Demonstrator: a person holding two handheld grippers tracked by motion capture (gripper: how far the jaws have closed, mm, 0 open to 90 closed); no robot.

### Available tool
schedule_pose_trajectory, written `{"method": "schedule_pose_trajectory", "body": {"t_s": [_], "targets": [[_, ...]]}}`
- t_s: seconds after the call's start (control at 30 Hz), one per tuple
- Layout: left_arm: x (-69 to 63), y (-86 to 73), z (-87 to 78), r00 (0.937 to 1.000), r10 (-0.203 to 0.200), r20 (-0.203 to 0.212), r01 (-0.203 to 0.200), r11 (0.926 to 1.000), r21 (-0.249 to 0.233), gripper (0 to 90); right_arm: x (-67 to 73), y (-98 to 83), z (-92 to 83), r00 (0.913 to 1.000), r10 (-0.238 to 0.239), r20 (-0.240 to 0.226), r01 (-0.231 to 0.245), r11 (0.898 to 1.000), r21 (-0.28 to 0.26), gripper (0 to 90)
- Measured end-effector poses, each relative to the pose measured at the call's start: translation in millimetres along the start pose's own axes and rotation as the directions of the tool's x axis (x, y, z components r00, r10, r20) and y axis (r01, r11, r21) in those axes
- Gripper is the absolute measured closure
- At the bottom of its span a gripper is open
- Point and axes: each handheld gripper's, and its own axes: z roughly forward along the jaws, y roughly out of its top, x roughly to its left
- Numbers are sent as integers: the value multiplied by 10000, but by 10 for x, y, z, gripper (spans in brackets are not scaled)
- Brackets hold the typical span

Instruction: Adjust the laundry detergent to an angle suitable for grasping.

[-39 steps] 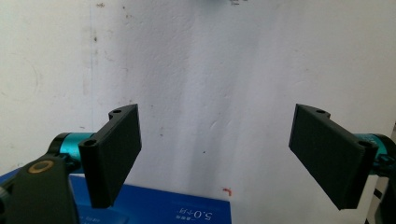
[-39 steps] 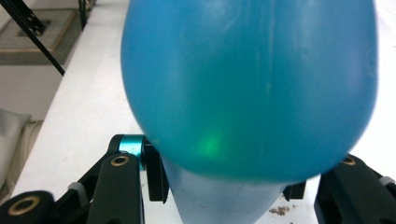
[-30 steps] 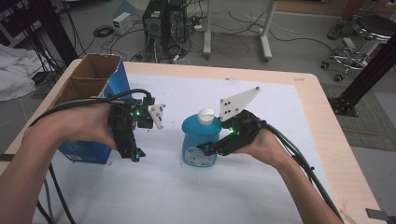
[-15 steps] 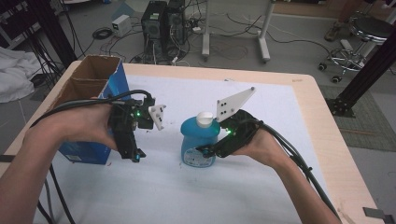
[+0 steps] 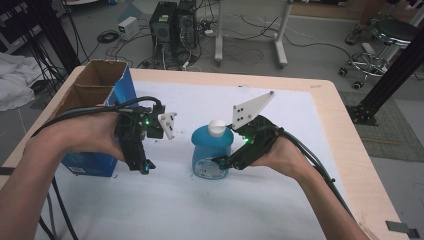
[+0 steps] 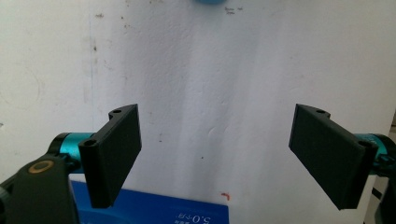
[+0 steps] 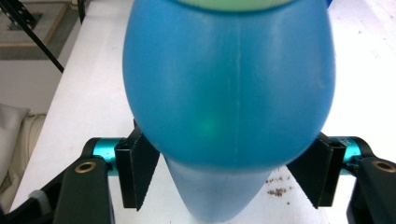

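Observation:
A blue bottle [image 5: 212,150] with a white cap [image 5: 217,127] stands upright on the white table cover. My right gripper [image 5: 220,162] reaches its lower part from the right. In the right gripper view the bottle [image 7: 229,93] sits between the jaws of my right gripper [image 7: 229,172]. They have just been opening, and the pads [image 7: 135,172] stand a little off the bottle's sides. My left gripper [image 5: 142,167] points down at the cover left of the bottle, next to the blue box. In its own view my left gripper [image 6: 215,158] is open wide with nothing between the jaws.
An open blue cardboard box [image 5: 95,100] stands at the table's left edge, right behind my left hand; its corner [image 6: 154,210] shows under the left jaws. The wooden table rim [image 5: 350,130] runs along the right. Computers, cables and a stool stand on the floor beyond.
Both hands and the bottle keep their places in the high view; no shift stands out.

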Motion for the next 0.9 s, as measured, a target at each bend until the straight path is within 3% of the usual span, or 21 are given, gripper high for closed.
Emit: {"method": "schedule_pose_trajectory", "body": {"t_s": [0.23, 0.53, 0.7, 0.9], "targets": [[6, 27, 0, 10000, 43, -4, -43, 10000, -15, 170, 30, 12, -8, 9998, -19, 219, 12, 9996, 275, 231], [4, 30, 4, 10000, 32, -4, -32, 10000, -24, 170, 124, -15, -189, 9980, 21, 626, -102, 9916, 1287, 226], [12, 44, -1, 10000, 98, 13, -98, 9999, 18, 170, 213, -39, -338, 9960, -44, 891, -133, 9802, 1976, 222], [21, 82, 15, 9999, 161, 46, -161, 9999, 33, 170, 326, -105, -469, 9923, -293, 1201, -71, 9564, 2919, 204]]}}
